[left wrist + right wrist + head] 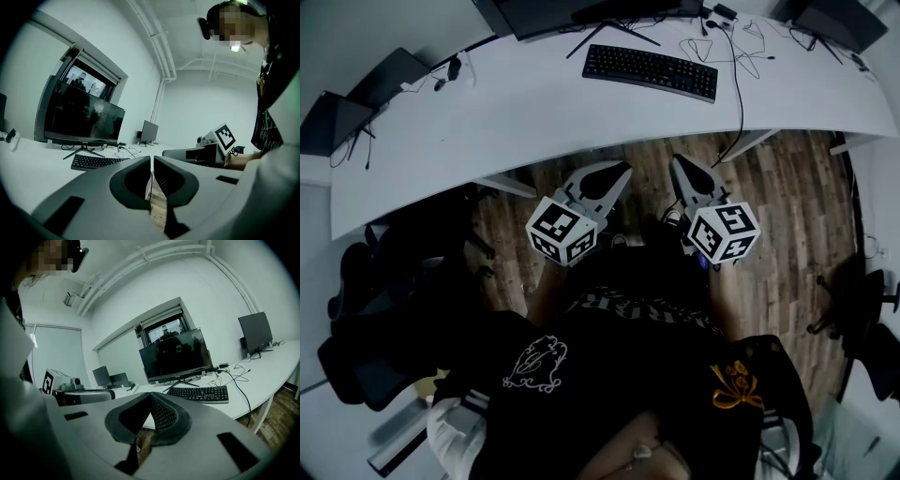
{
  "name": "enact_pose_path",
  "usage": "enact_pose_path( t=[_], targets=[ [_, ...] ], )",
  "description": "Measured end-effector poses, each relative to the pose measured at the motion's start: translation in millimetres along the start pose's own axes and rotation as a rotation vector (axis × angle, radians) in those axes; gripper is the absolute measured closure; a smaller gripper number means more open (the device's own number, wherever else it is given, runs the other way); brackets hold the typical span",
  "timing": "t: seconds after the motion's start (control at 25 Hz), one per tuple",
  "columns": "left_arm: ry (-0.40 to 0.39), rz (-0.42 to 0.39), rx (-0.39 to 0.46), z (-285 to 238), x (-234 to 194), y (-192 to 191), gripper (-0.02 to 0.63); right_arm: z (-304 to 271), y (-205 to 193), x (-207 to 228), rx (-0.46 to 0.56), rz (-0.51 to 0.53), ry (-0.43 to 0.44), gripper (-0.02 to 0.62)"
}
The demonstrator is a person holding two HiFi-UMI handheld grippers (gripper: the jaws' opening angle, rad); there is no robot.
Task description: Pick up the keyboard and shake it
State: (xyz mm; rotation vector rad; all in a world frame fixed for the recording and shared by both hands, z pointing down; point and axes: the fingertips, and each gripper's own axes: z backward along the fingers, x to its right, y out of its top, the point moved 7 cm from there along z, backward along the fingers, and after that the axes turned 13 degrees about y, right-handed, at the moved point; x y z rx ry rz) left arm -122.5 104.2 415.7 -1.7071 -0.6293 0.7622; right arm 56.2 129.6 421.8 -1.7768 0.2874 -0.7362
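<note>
Head view: big monitor (562,14) cut by top edge, only btm & stand show; dark screen (328,122) clipped at left edge. Key legends on keyboard (650,71) too small to read. Left gripper view: keyboard's near right corner hidden behind left gripper (152,161)

- The left gripper (622,172) is held out low in front of the body, pointing forward and almost level. Its jaws are closed together, with nothing between them.
- The right gripper (680,163) is just beside it at the same height — jaws pressed together and empty.
- The two grippers angle slightly inward, so their tips are near each other but apart.
</note>
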Motion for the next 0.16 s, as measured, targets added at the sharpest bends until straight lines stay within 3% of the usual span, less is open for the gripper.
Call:
enact_pose_path(
  t=[0.16],
  targets=[
    [-0.008,-0.004,0.01,-3.0,-1.0,1.7,0.569,-2.8,2.0,-0.2,0.007,0.019,0.001,0.581]
  ],
)
